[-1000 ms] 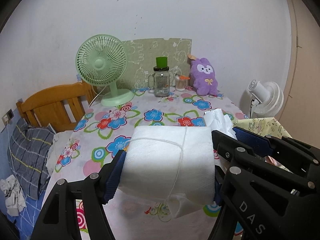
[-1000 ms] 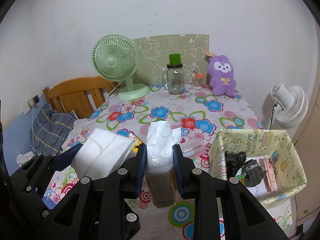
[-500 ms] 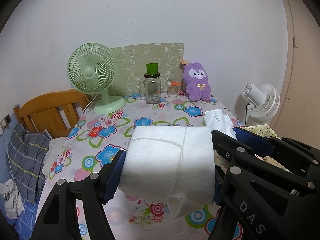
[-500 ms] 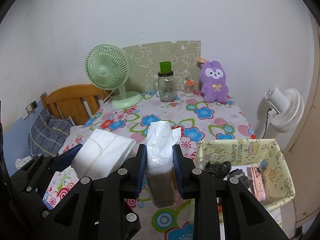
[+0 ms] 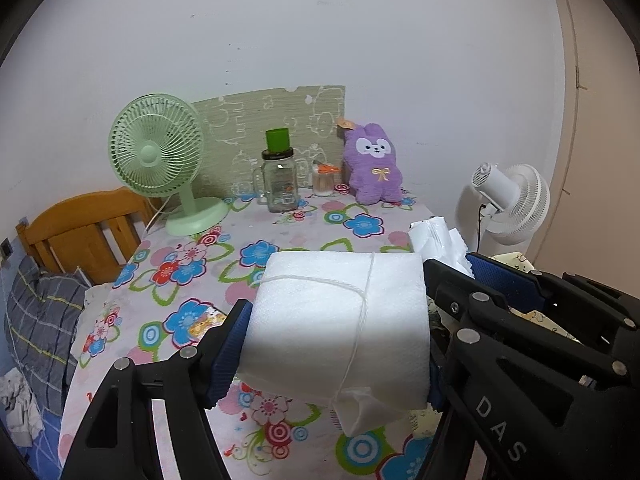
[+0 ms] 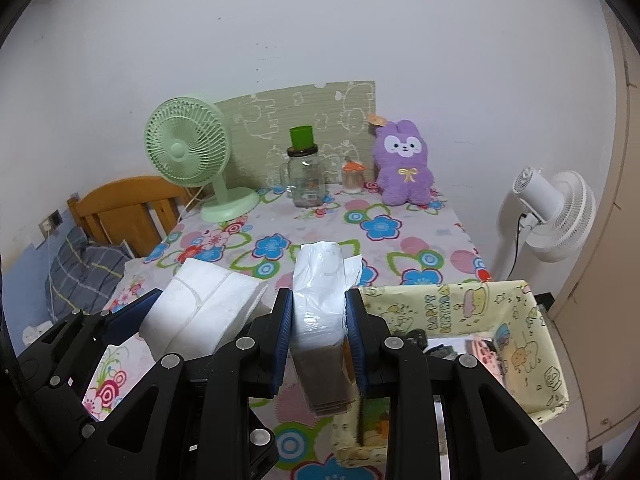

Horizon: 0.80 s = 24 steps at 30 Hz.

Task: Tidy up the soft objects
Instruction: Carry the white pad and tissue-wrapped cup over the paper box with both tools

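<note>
Both hands loaded! The left hand-held gripper (image 5: 336, 344) is clamped on a white pad bundle (image 5: 340, 320) tied with string, carried flat above the table (image 5: 280, 248). The right hand-held gripper (image 6: 320, 328) squeezes a tissue pack (image 6: 320, 304) upright, long axis vertical. The yellow bin (image 6: 520, 320) sits just right and below, nearer the right hand, I'd say.
</note>
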Each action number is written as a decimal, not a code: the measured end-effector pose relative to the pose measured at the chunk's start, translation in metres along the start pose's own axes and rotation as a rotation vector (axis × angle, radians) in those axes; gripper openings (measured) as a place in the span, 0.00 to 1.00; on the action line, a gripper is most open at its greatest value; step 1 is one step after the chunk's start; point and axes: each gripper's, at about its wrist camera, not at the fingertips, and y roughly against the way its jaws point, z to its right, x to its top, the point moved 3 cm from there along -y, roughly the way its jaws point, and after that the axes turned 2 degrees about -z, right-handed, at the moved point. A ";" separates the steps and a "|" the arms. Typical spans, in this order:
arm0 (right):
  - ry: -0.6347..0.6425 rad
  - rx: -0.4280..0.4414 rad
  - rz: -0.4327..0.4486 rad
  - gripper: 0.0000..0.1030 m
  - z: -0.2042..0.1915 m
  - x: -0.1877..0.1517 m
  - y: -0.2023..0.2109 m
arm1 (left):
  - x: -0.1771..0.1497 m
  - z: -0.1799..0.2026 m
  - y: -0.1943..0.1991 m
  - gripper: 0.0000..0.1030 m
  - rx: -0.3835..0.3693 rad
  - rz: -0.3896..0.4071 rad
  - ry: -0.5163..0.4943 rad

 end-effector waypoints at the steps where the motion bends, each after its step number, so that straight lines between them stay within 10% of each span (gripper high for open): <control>1: -0.003 -0.003 0.000 0.29 0.003 0.000 0.000 | 0.000 0.002 -0.001 0.72 -0.002 0.000 -0.002; 24: -0.078 -0.098 -0.033 0.29 0.073 -0.007 -0.013 | 0.005 0.066 -0.034 0.72 -0.081 -0.029 -0.088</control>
